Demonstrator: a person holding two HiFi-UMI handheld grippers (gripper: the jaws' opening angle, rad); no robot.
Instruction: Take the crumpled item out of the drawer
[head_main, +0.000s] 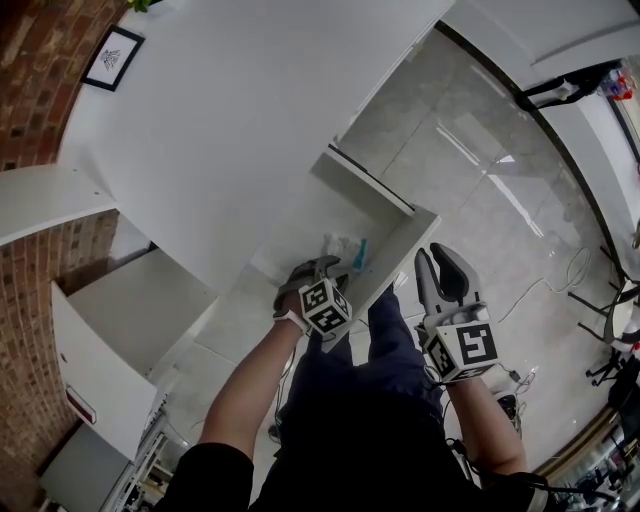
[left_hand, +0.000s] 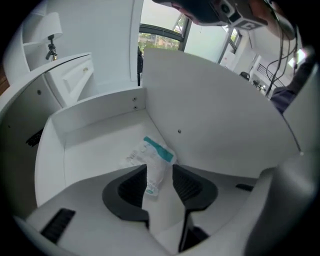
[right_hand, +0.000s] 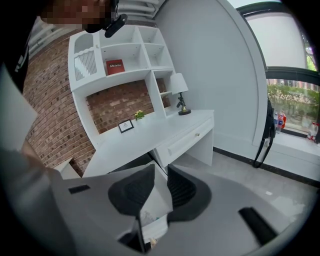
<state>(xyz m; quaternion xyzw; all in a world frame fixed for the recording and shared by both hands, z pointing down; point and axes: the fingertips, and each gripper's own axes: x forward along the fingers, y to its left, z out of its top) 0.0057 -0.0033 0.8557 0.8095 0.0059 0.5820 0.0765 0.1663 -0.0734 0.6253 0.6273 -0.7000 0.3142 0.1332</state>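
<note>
- Dark-grey fingers (left_hand: 132, 187) of the left gripper (left_hand: 159, 172) stand moderately apart. The near end of the crumpled packet (left_hand: 150, 161) lies in the gap.
- Contact: a sliver of drawer floor shows between the packet and the right-hand pad. Judged not yet clamped; the fingers bracket the packet and do not pinch it.
- Governing relation: the packet lies straight ahead of the left fingers. Its long axis runs away from them, roughly in line with the reach, towards the far inner corner of the drawer (left_hand: 95, 120). A teal band crosses its far end.
- Judgement: the next move needs only a squeeze on the near end, then a lift clear of the drawer walls. The wrapper is thin and limp and will likely sag or slip if caught by its edge alone.
- Location of the task item: on the drawer floor, close against the wall beside that corner, entirely inside the drawer.
- Right gripper (right_hand: 159, 177): its fingers (right_hand: 182, 190) are set at a narrow gap, and a white drawer panel shows in it. Whether the pads press on that panel cannot be settled. The head view places this gripper just beside the drawer front, outside the compartment.
- Nearer gripper: the left, without question.
- Surroundings: the drawer is pulled out from under the white bench (head_main: 230, 150).
</note>
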